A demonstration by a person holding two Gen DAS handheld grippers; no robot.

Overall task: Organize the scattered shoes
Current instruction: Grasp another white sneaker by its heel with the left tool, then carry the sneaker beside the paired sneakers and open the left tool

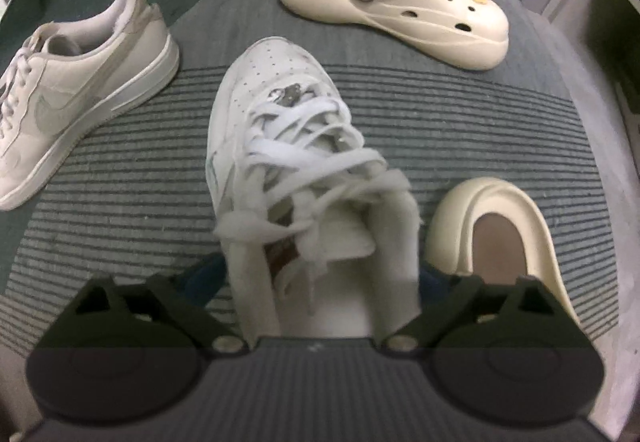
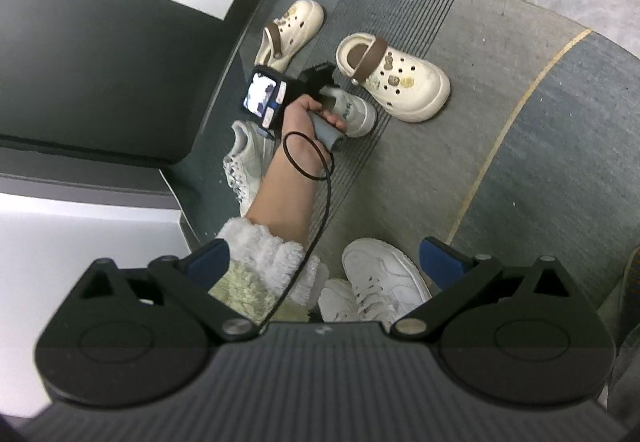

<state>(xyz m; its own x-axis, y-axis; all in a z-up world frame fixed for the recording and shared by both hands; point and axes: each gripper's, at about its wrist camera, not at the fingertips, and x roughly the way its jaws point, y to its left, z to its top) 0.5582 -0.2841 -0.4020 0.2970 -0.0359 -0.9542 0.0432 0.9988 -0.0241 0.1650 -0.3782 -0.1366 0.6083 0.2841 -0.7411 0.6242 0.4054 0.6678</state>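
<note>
While the white sneaker (image 1: 280,146) sits squarely between the left gripper's (image 1: 320,282) fingers, its long axis runs straight ahead along them, toe pointing away and heel collar nearest the camera. The fingers look closed on the padded collar and tongue, though the tips are hidden behind the shoe, so a firm pinch is my judgement, not a certainty. Any move now turns on that alignment: the shoe will swing as one with the wrist.

Its mate, a beige sneaker (image 1: 76,90), lies on its sole to the left, heel away, angled across the striped rug (image 1: 460,146). One cream clog (image 1: 396,2) with a brown strap rests ahead and to the right; the second cream clog (image 1: 500,230) lies just beside the held shoe's heel.

Perforated leather, loose flat laces and fraying fabric should grip well; the moulded clogs look smooth and springy.

High above, the right gripper (image 2: 324,266) hangs with fingers spread and empty, well apart from every shoe, so the left is far nearer.
</note>
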